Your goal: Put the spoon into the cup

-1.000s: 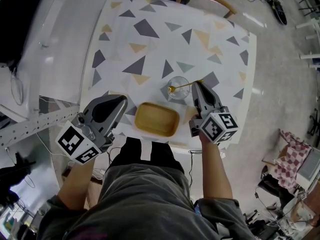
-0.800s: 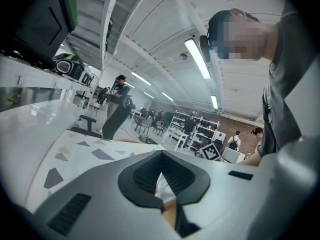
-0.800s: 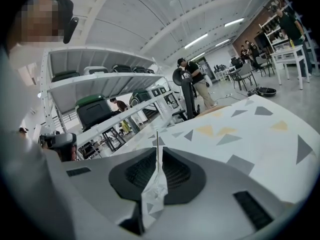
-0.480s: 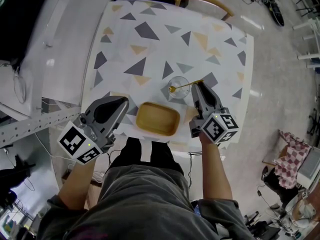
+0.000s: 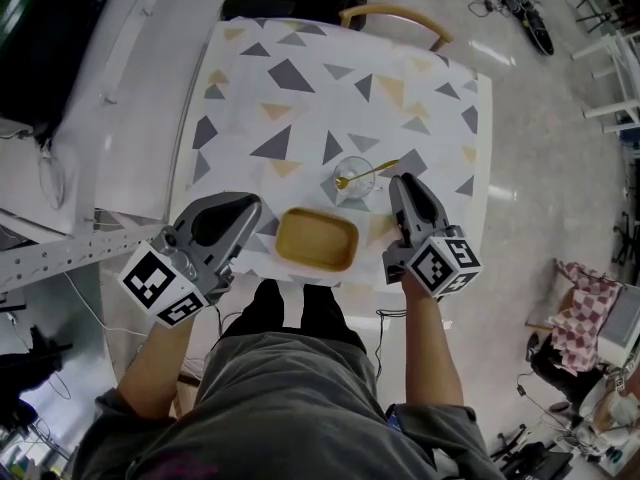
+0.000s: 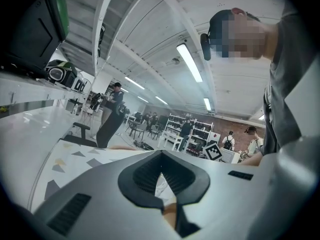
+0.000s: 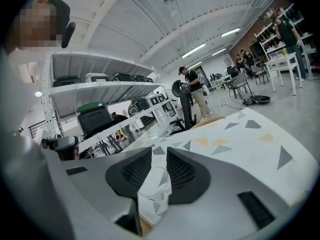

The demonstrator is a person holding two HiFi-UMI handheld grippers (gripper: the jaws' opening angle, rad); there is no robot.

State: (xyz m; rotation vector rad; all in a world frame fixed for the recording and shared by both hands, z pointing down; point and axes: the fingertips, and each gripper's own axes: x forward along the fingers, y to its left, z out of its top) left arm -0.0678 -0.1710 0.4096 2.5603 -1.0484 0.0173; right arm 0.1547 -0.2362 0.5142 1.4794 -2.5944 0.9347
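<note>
A clear glass cup (image 5: 354,178) stands on the table's triangle-patterned cloth (image 5: 300,98). A gold spoon (image 5: 368,173) lies in it, bowl at the cup's left side and handle sticking out over the rim to the right. My right gripper (image 5: 401,182) is open, just short of the cup and below the handle's end, touching neither. In the right gripper view the cup (image 7: 154,183) shows through the gap of the right gripper (image 7: 159,156). My left gripper (image 5: 243,206) is shut and empty at the table's near left edge; in its own view the left gripper (image 6: 161,154) has its tips together.
A shallow wooden tray (image 5: 317,239) lies at the near edge of the table between the two grippers. A wooden chair back (image 5: 392,14) stands at the far side. White shelving (image 5: 60,168) runs along the left.
The right gripper has drawn back a little from the spoon's handle toward me. The spoon stays in the cup. The left gripper has barely moved.
</note>
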